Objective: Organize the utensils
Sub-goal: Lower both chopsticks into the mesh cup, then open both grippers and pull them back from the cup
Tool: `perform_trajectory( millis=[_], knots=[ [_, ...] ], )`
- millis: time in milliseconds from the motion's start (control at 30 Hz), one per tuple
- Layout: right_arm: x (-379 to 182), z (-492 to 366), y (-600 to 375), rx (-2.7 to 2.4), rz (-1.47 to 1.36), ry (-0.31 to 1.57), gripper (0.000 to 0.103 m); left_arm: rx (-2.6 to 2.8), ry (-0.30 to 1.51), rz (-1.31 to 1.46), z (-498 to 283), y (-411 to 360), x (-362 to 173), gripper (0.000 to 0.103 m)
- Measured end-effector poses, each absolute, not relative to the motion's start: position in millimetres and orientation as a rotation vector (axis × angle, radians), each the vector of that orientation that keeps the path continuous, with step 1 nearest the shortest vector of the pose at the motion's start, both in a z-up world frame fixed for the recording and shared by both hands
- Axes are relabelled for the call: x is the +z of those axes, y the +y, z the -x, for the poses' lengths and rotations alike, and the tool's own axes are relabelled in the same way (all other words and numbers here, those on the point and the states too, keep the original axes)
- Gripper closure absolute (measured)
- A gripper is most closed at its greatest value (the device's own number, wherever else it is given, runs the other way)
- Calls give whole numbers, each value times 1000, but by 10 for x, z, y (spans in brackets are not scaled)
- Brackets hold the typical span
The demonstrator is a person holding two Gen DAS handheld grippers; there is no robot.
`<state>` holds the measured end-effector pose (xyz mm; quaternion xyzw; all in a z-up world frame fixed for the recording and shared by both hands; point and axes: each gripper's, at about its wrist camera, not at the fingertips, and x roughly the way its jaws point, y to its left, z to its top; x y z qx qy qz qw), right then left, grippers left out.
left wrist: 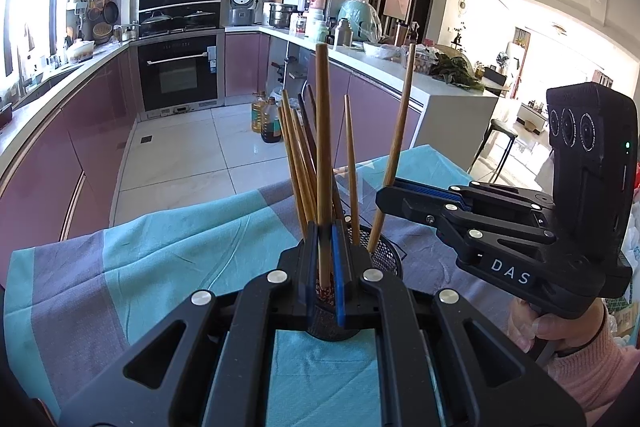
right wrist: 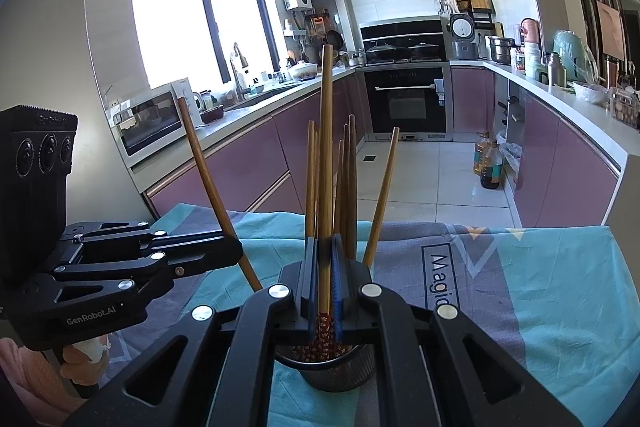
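Note:
A black mesh holder (left wrist: 385, 255) (right wrist: 360, 367) stands on the teal and grey tablecloth (left wrist: 160, 247) with several wooden chopsticks (left wrist: 298, 163) (right wrist: 349, 179) upright in it. My left gripper (left wrist: 325, 267) (right wrist: 237, 251) is shut on one chopstick (left wrist: 322, 147) (right wrist: 204, 163), whose red patterned end sits low at the holder's mouth. My right gripper (left wrist: 383, 199) (right wrist: 325, 267) is shut on another chopstick (left wrist: 398, 131) (right wrist: 326, 155); its lower end reaches into the holder. Both grippers sit close over the holder, left and right of it.
The table's far edge drops to a tiled kitchen floor (left wrist: 180, 147). Oil bottles (left wrist: 268, 119) stand on that floor near purple cabinets (right wrist: 248, 167). A stool (left wrist: 500, 143) is beyond the table at the right. A hand in a pink sleeve (left wrist: 580, 347) holds the right gripper.

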<state>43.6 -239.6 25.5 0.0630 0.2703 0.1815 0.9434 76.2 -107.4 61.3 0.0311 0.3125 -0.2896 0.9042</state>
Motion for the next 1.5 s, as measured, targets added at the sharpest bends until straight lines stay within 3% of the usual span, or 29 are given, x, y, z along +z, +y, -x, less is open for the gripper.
perform_trajectory(
  millis=[1500],
  knots=[
    [-32,-708,-2330,376,-145,641,97,-553,735,-51,-1174,-1166,282,95]
  ],
)
